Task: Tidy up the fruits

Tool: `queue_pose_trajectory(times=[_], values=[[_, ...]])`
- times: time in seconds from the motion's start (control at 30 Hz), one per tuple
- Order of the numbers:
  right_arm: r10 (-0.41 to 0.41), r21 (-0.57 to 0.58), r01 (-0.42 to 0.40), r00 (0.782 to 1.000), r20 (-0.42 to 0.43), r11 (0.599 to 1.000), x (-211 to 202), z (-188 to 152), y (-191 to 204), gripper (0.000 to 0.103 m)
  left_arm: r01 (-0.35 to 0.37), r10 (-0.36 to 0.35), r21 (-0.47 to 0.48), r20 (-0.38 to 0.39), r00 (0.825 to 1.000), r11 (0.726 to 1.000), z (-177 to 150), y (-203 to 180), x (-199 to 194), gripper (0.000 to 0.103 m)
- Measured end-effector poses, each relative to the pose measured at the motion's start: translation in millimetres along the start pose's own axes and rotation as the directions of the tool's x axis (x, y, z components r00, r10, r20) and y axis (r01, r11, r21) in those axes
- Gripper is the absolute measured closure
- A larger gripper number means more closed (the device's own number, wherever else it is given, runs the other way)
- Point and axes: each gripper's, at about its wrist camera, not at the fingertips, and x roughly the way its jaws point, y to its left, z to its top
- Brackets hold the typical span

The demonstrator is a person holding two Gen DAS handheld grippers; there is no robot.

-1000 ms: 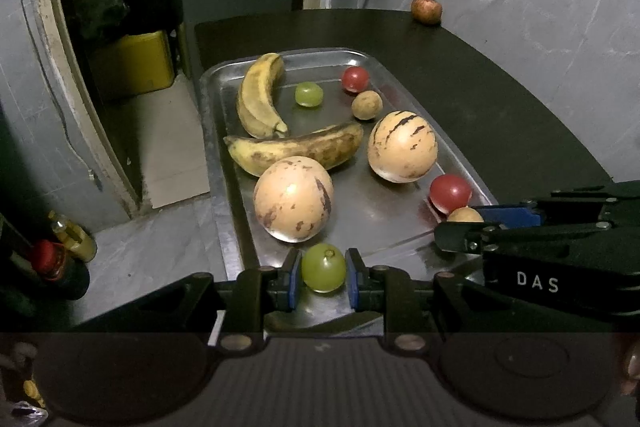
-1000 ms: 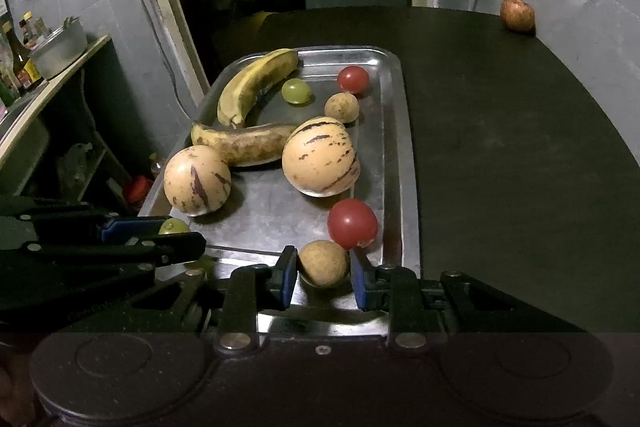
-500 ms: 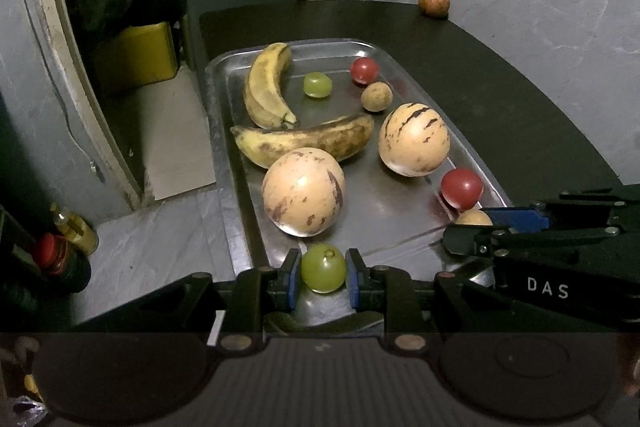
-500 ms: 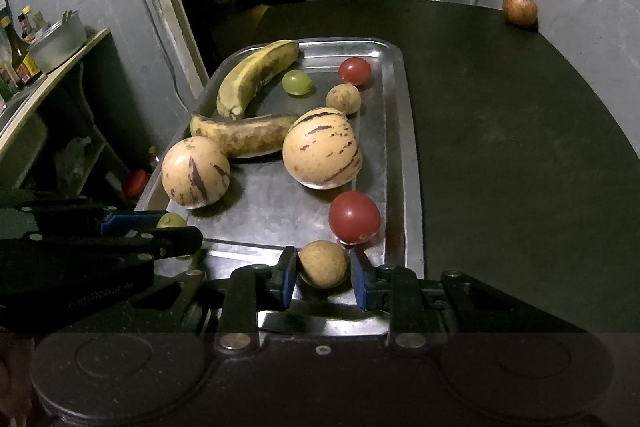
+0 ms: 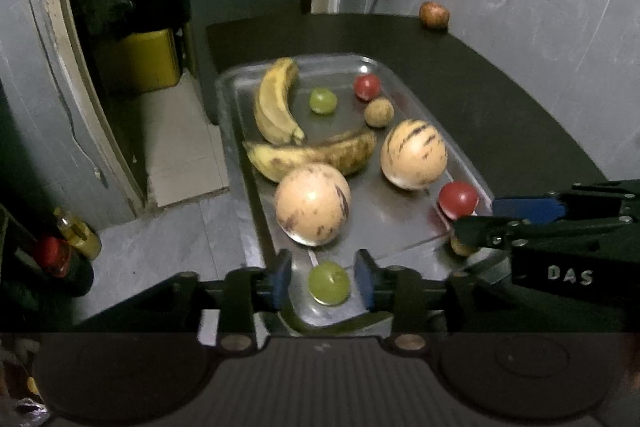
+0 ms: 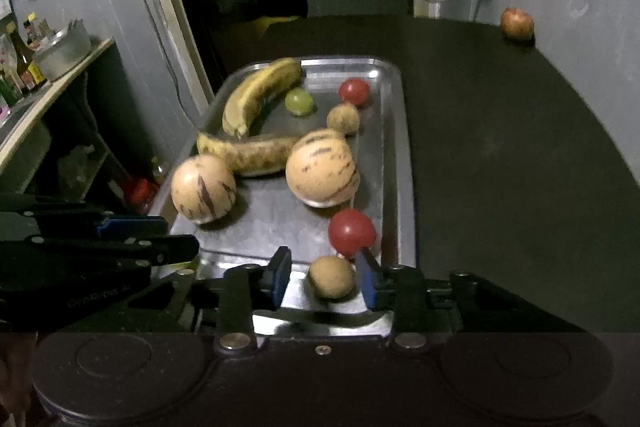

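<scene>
A steel tray (image 5: pixel 236 131) (image 6: pixel 394 155) on the dark table holds two bananas (image 5: pixel 276 103), two striped melons (image 5: pixel 414 155) (image 6: pixel 322 169), two red tomatoes (image 6: pixel 352 233), a green fruit (image 5: pixel 322 101) and a brown fruit (image 5: pixel 379 112). My left gripper (image 5: pixel 323 277) is open around a green fruit (image 5: pixel 329 283) lying at the tray's near edge, gaps on both sides. My right gripper (image 6: pixel 324 277) is open around a brown fruit (image 6: pixel 331 277) at the near right corner; it touches neither pad.
A reddish apple (image 5: pixel 433 15) (image 6: pixel 517 23) sits at the far back of the table by the grey wall. A yellow bin (image 5: pixel 140 61) and bottles (image 5: pixel 68 247) stand on the floor left. A shelf with a pot (image 6: pixel 64 49) is at far left.
Both grippers have opened: the green fruit and the brown fruit, held before, now rest on the tray between the spread fingers. Both grippers have drawn back slightly.
</scene>
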Motion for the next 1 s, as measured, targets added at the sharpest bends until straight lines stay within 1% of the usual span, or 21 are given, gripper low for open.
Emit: queue_pose_trajectory(times=[0.07,0.1,0.13,0.17,0.2,0.23,0.27,0.3,0.37,0.43,0.57,0.63,0.7,0.83,1.0], values=[[-0.009,0.016,0.009,1.0,0.024,1.0,-11,3,-3,0.051,-0.01,0.01,0.0,0.023,1.0,1.0,4,2,-11,0.025],[-0.016,0.029,0.015,0.999,0.033,0.999,-16,5,-5,0.048,-0.015,0.015,0.002,0.037,0.999,1.0,7,3,-16,0.021],[-0.024,0.044,0.022,0.999,0.044,0.999,-22,7,-7,0.042,-0.017,0.016,0.01,0.057,0.998,1.0,9,4,-23,0.018],[-0.034,0.058,0.03,0.998,0.055,0.998,-28,8,-8,0.033,-0.016,0.014,0.021,0.068,0.998,1.0,12,4,-27,0.014],[-0.047,0.076,0.042,0.997,0.069,0.996,-34,10,-9,0.028,-0.012,0.01,0.031,0.074,0.997,0.999,16,6,-31,0.012],[-0.062,0.099,0.054,0.995,0.081,0.994,-40,11,-10,0.021,-0.003,0.0,0.041,0.08,0.997,0.999,19,7,-34,0.006],[-0.078,0.122,0.066,0.993,0.093,0.99,-47,12,-10,0.018,0.006,-0.01,0.049,0.084,0.996,0.999,22,9,-37,0.002],[-0.09,0.141,0.075,0.991,0.102,0.987,-52,13,-9,0.017,0.026,-0.031,0.06,0.087,0.996,0.998,25,12,-39,0.001],[-0.129,0.185,0.106,0.985,0.116,0.977,-64,13,-5,0.007,0.074,-0.079,0.071,0.081,0.994,0.995,31,19,-42,0.001],[-0.168,0.227,0.136,0.978,0.126,0.964,-74,11,4,0.004,0.116,-0.121,0.075,0.07,0.99,0.99,35,26,-43,0.0],[-0.257,0.299,0.216,0.961,0.106,0.93,-87,3,24,0.001,0.159,-0.165,0.131,0.035,0.986,0.979,38,42,-45,0.0],[-0.301,0.338,0.257,0.95,0.085,0.905,-93,-2,37,0.001,0.161,-0.169,0.156,0.045,0.985,0.975,37,50,-49,0.0],[-0.316,0.361,0.27,0.946,0.074,0.893,-97,-6,50,0.001,0.15,-0.162,0.179,0.058,0.985,0.972,36,55,-54,0.0],[-0.333,0.375,0.285,0.94,0.071,0.882,-102,-12,73,0.001,0.18,-0.193,0.195,0.05,0.98,0.964,35,66,-62,0.0],[-0.35,0.376,0.298,0.934,0.078,0.878,-106,-13,92,0.001,0.163,-0.178,0.209,0.054,0.983,0.964,33,74,-67,0.0]])
